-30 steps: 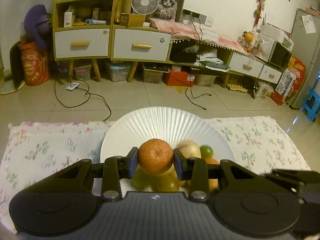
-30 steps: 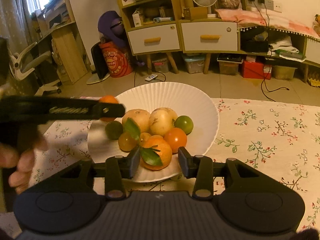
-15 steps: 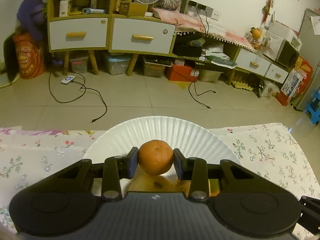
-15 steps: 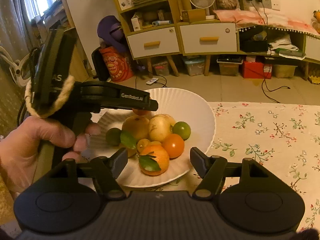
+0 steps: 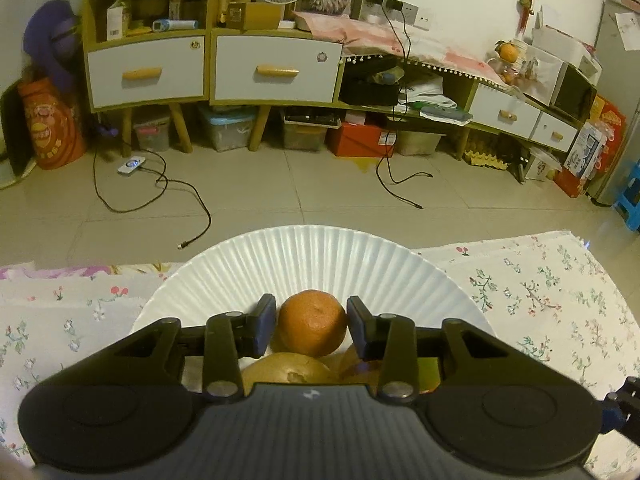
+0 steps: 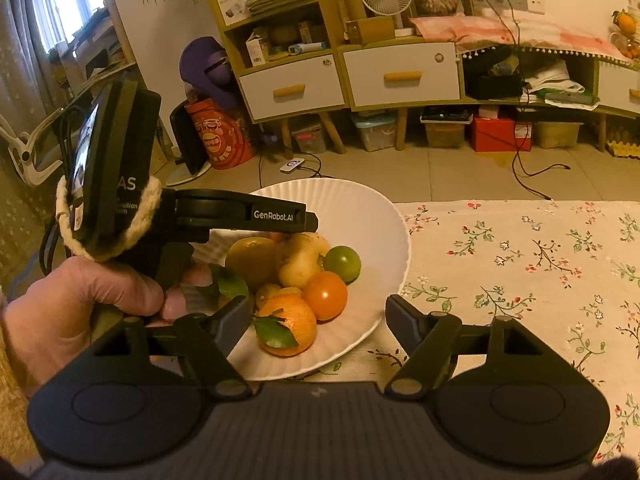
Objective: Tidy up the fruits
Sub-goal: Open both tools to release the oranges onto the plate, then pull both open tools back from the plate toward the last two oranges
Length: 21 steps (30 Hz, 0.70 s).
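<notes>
A white fluted paper plate [image 5: 304, 256] on the floral tablecloth holds a pile of fruit. My left gripper [image 5: 311, 322] is over the pile, its jaws slightly parted around a small orange [image 5: 313, 327] that rests on the brownish fruits [image 5: 280, 368] below. In the right wrist view the plate [image 6: 384, 216] holds a leafy orange [image 6: 286, 322], a red-orange tomato [image 6: 326, 294], a green fruit [image 6: 342, 263] and yellow-brown fruits [image 6: 302, 256]. My right gripper [image 6: 316, 320] is open and empty at the plate's near edge. The left gripper body [image 6: 240, 216] hides the small orange there.
The floral tablecloth [image 6: 520, 264] stretches to the right of the plate. Beyond the table's far edge is tiled floor [image 5: 280, 184] with cables, then low cabinets with white drawers [image 5: 276, 70]. A hand [image 6: 80, 304] holds the left gripper at the plate's left.
My left gripper lowered the small orange onto the fruit pile and its jaws have loosened around it. My right gripper opened wide and drew back from the leafy orange.
</notes>
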### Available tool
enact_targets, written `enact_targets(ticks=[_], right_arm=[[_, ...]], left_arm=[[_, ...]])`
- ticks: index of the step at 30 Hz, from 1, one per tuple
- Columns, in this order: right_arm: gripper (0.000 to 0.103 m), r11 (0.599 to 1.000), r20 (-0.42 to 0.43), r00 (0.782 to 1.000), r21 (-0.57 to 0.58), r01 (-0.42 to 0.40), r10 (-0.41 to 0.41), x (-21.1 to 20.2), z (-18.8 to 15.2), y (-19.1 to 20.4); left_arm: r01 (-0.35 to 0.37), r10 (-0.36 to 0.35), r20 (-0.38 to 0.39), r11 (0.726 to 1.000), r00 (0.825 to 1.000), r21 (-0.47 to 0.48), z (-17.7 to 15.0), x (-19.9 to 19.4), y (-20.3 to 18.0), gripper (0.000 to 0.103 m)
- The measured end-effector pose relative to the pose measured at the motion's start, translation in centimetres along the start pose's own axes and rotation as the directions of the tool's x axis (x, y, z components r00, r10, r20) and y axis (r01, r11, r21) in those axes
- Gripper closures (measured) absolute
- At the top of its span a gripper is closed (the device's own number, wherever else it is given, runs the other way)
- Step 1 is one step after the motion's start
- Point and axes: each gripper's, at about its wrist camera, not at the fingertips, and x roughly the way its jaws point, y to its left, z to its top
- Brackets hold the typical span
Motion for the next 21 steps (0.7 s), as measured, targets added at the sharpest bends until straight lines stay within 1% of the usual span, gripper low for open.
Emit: enact_targets(ticks=[2,4,5,6,7,9,12,13,14,18,21], right_arm=[[0.029,1.0,0.002,1.0,-0.003,-0.002,0.002,0.0,0.1,0.1],[0.027,1.0,0.003,1.0,-0.007,-0.004,0.004,0.0,0.1,0.1],[0.025,1.0,0.002,1.0,-0.009,-0.005,0.005,0.0,0.1,0.1],[0.025,1.0,0.001,1.0,-0.01,-0.005,0.005,0.0,0.0,0.1],[0.024,1.0,0.0,1.0,-0.012,-0.003,0.003,0.0,0.1,0.1],[0.023,1.0,0.0,1.0,-0.01,0.001,-0.001,0.0,0.1,0.0],[0.02,1.0,0.002,1.0,-0.006,0.008,-0.008,-0.2,0.2,-0.1],[0.018,1.0,0.004,1.0,-0.008,0.011,-0.011,-0.3,0.3,-0.1],[0.016,1.0,0.006,1.0,-0.011,0.014,-0.014,-0.4,0.3,-0.2],[0.013,0.999,0.013,0.999,-0.003,0.034,-0.034,-0.9,0.3,-0.4],[0.012,0.999,0.01,0.999,0.012,0.044,-0.044,-1.3,0.1,-0.6]], left_arm=[[-0.005,0.005,0.009,1.0,1.0,0.009,0.0,-0.1,-0.1,0.064],[-0.014,0.013,0.025,1.0,1.0,0.023,-0.1,-0.4,-0.1,0.057],[-0.018,0.017,0.034,0.999,0.999,0.028,-0.1,-0.6,-0.1,0.051],[-0.017,0.015,0.041,0.999,0.999,0.032,0.0,-0.8,-0.1,0.047],[-0.016,0.014,0.045,0.999,0.999,0.035,0.0,-1.0,-0.1,0.045],[-0.023,0.021,0.056,0.999,0.998,0.041,0.1,-1.5,-0.1,0.037],[-0.035,0.032,0.069,0.999,0.997,0.04,0.1,-2.1,0.0,0.028],[-0.037,0.034,0.07,0.999,0.997,0.039,0.0,-2.4,0.0,0.026],[-0.038,0.035,0.07,0.998,0.997,0.04,-0.1,-2.7,0.1,0.023],[-0.052,0.049,0.066,0.998,0.997,0.045,-0.7,-4.2,0.5,0.013],[-0.07,0.067,0.06,0.997,0.996,0.043,-1.6,-5.7,0.8,0.009]])
